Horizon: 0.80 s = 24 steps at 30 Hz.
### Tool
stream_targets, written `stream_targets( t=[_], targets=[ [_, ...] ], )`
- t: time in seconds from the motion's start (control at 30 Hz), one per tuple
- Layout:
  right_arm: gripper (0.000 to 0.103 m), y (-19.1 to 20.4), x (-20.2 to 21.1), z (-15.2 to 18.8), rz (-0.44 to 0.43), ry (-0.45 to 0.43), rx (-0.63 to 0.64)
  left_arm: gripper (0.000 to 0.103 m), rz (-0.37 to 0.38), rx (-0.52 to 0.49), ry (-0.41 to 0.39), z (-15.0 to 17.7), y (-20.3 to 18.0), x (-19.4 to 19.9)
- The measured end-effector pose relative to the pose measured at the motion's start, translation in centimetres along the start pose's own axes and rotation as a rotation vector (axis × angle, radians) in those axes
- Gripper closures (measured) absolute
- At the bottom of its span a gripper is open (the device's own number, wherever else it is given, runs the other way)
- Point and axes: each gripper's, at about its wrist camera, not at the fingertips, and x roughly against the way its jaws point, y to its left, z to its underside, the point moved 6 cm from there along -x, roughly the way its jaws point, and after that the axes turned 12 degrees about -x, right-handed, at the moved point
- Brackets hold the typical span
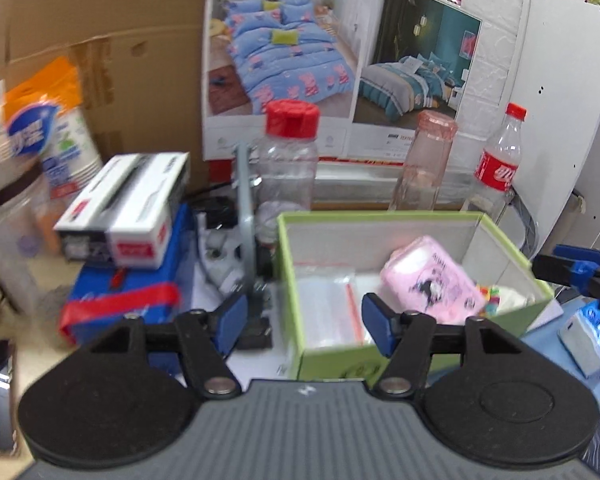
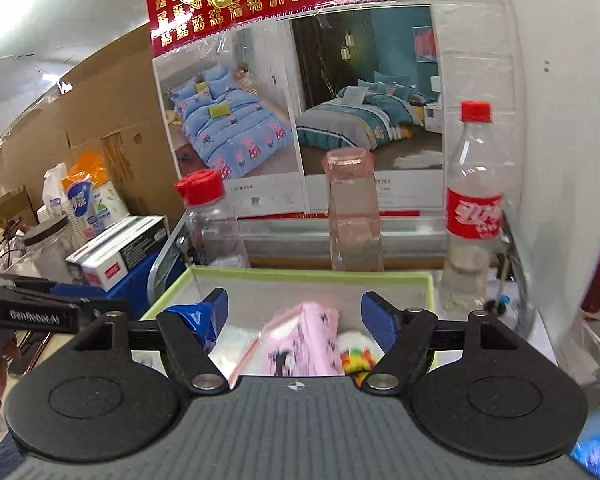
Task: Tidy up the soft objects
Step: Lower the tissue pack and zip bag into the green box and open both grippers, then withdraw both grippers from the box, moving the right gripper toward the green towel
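Left wrist view shows the left gripper with fingers apart, empty, before the green box. Inside the box lies a pink tissue pack beside a clear zip bag. The right gripper has fingers apart too, above the same box.

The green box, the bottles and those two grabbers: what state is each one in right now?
Green box: open, no lid.
Pink tissue pack: lying in the box.
Cola bottle: upright, capped.
Pink bottle: upright.
Left gripper: open, empty.
Right gripper: open, above the box.
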Motion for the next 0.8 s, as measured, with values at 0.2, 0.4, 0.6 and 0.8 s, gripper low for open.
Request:
stream_targets(
  t=[0.2, 0.4, 0.6, 0.8],
  targets=[
    [0.042, -1.7, 4.8, 5.6, 0.054, 0.03, -0.031, 0.038, -0.063, 0.03, 0.081, 7.3, 1.3, 3.2],
    [0.042, -3.9, 7.6, 10.0, 0.12, 0.078, -0.091, 0.038, -0.068, 0.11, 0.178, 12.9, 3.4, 4.5],
    [0.042, -1.5, 6.6, 9.9, 0.108, 0.166, 0.001, 0.038, -0.095, 0.138, 0.165, 12.9, 4.8, 5.5],
    [0.042, 3.9, 0.4, 8.4, 0.024, 0.383, 0.182, 0.037, -0.087, 0.131, 0.162, 12.8, 5.1, 4.9]
  ],
)
